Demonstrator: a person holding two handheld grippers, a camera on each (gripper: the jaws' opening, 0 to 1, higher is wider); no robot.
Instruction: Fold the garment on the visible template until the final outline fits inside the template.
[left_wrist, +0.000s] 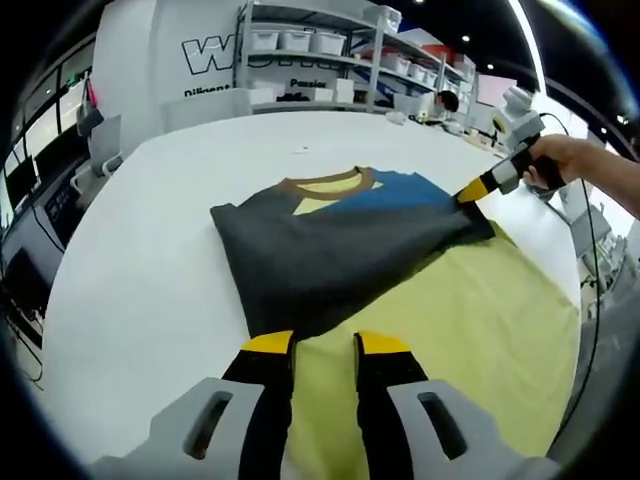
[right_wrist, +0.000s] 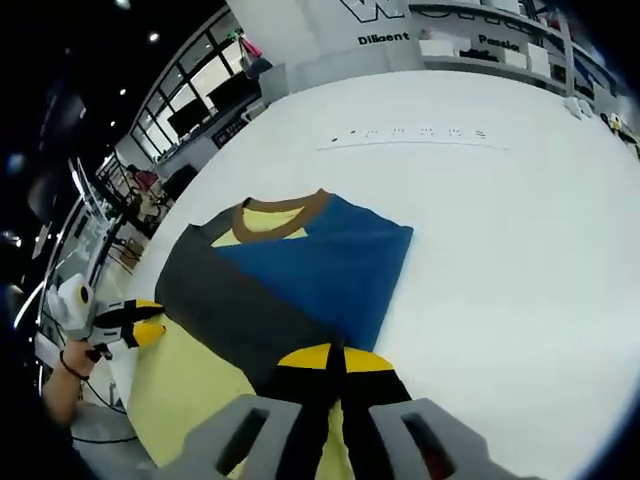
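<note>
A T-shirt (left_wrist: 330, 260) with dark grey and blue panels and a brown collar lies on the white table (left_wrist: 150, 250). It rests partly over a pale yellow sheet (left_wrist: 470, 330) that spreads toward me. My left gripper (left_wrist: 325, 345) stands open at the near dark grey hem, yellow cloth showing between its jaws. In the right gripper view it (right_wrist: 150, 322) sits at the shirt's left edge. My right gripper (right_wrist: 337, 355) is shut on the shirt's (right_wrist: 320, 270) near edge, where blue meets grey. In the left gripper view its yellow tip (left_wrist: 468, 192) pinches the shirt's right corner.
Shelves with white bins (left_wrist: 320, 60) and a white wall with lettering stand behind the table. A person (left_wrist: 447, 100) sits at the far right. A hand (left_wrist: 560, 160) holds the right gripper. A row of small marks (right_wrist: 420, 135) crosses the far tabletop (right_wrist: 500, 250).
</note>
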